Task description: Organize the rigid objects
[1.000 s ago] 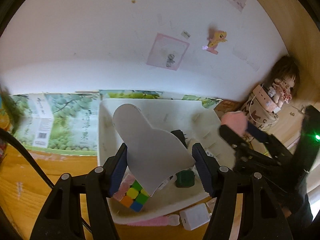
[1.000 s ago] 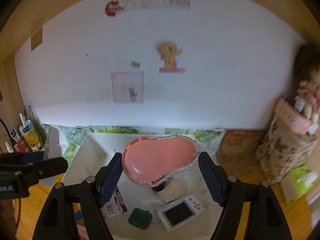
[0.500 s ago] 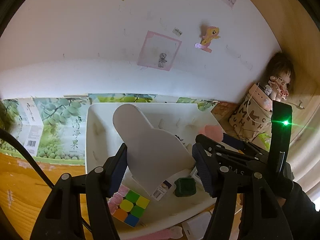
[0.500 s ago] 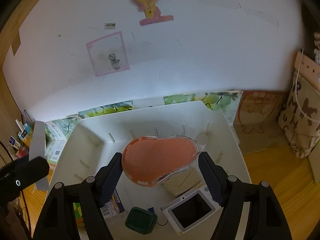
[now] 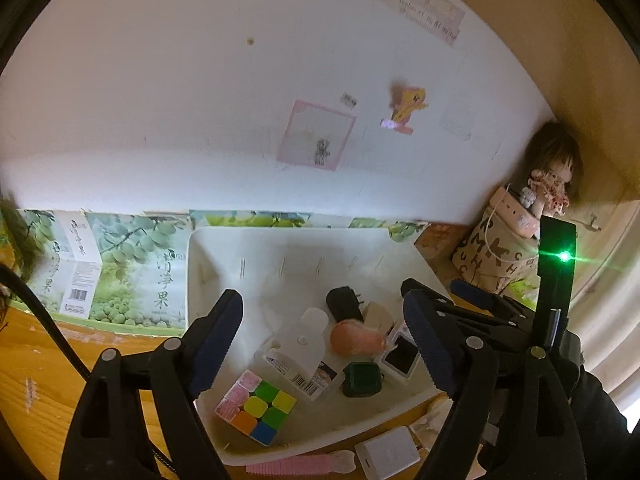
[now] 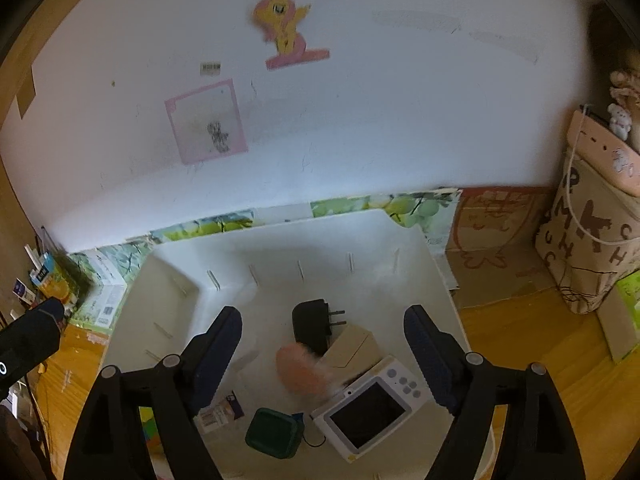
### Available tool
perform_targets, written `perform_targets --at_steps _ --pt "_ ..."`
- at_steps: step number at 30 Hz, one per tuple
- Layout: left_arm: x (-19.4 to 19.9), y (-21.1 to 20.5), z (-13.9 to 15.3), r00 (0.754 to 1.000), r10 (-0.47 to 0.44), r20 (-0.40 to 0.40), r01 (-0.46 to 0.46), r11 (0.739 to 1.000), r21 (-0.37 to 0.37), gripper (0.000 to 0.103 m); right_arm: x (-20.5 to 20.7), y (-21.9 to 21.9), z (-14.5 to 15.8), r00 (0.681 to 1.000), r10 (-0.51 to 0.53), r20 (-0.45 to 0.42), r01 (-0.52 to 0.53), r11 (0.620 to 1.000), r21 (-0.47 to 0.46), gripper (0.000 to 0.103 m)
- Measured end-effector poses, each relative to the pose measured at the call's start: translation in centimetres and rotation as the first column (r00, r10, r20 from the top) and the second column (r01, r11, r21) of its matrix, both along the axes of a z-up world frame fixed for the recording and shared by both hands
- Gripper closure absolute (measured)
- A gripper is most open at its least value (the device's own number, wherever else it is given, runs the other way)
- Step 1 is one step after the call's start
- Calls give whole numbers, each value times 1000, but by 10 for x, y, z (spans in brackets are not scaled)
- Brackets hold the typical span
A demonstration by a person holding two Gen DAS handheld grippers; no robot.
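A white bin [image 5: 208, 264] [image 6: 416, 248] holds a colour cube [image 5: 256, 406], a white blister pack [image 5: 304, 344], a pink case [image 5: 356, 338] [image 6: 302, 370], a black plug adapter [image 5: 344, 304] [image 6: 312, 322], a green box [image 5: 360, 378] [image 6: 274, 432], a beige box [image 6: 352, 346] and a white camera [image 6: 372, 408] [image 5: 402, 356]. My left gripper [image 5: 324, 336] is open and empty above the bin's front. My right gripper [image 6: 324, 352] is open and empty above the bin; it shows in the left wrist view at the right.
A fruit-print carton [image 5: 116, 268] lies left of the bin against the wall. A white block [image 5: 386, 458] and a pink comb [image 5: 300, 468] lie on the wooden desk [image 5: 36, 384] in front. A lettered bag [image 6: 592, 240] and a doll [image 5: 554, 176] stand at the right.
Both grippers have opened. The white blister pack left my left gripper and the pink case left my right gripper; both now lie in the bin.
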State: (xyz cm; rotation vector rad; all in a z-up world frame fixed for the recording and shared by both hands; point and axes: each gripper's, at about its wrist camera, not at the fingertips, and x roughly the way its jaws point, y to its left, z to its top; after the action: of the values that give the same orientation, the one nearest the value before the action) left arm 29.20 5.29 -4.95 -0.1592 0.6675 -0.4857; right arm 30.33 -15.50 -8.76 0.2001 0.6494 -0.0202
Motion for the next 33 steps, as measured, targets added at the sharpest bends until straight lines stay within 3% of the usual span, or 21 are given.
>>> perform_targets --at_steps 19,28,33 --pt "-63 18 39 996 -16 89 21 998 -57 16 -87 -11 57 986 -96 140 96 995 3 19" --pt "-84 27 25 999 -36 37 36 999 -15 16 -128 -14 52 977 -158 145 156 987 28 19" --pt "-93 30 8 999 -43 -23 44 999 22 16 -148 -14 31 978 -187 92 184 982 44 19"
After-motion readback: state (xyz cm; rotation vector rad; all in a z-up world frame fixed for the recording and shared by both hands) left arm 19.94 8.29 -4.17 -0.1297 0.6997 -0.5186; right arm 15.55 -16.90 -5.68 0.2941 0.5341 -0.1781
